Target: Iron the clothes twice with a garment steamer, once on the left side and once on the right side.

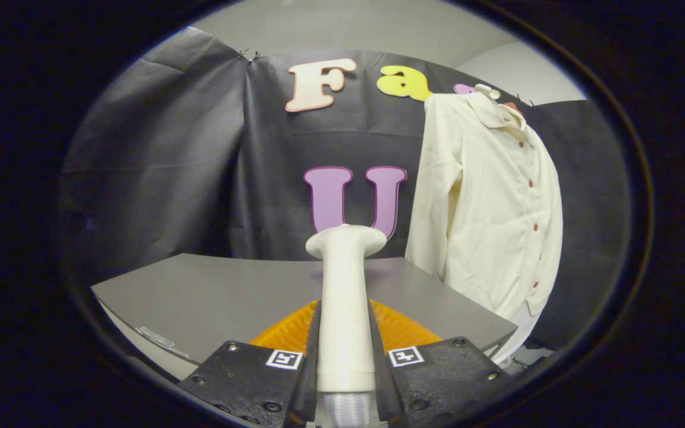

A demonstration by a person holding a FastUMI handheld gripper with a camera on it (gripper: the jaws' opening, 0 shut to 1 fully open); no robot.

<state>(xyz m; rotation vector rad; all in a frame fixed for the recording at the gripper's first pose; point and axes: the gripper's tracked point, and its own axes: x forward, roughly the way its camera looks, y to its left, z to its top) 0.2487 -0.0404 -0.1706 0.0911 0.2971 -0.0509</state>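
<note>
A cream garment steamer (345, 303) stands upright between my fingers, its handle held by both of them and its wider head at the top. My gripper (345, 356) is shut on that handle. A cream long-sleeved shirt (491, 202) with small reddish buttons hangs on a hanger beyond the fingers and to their right, past the table's far right corner. The steamer head is well short of the shirt and to its left.
A grey table (211, 291) spreads out below and ahead of the fingers. An orange ribbed piece (399, 330) lies on it just behind the steamer. A clear flat strip (155, 337) rests near the table's left front edge. Black cloth walls the booth behind.
</note>
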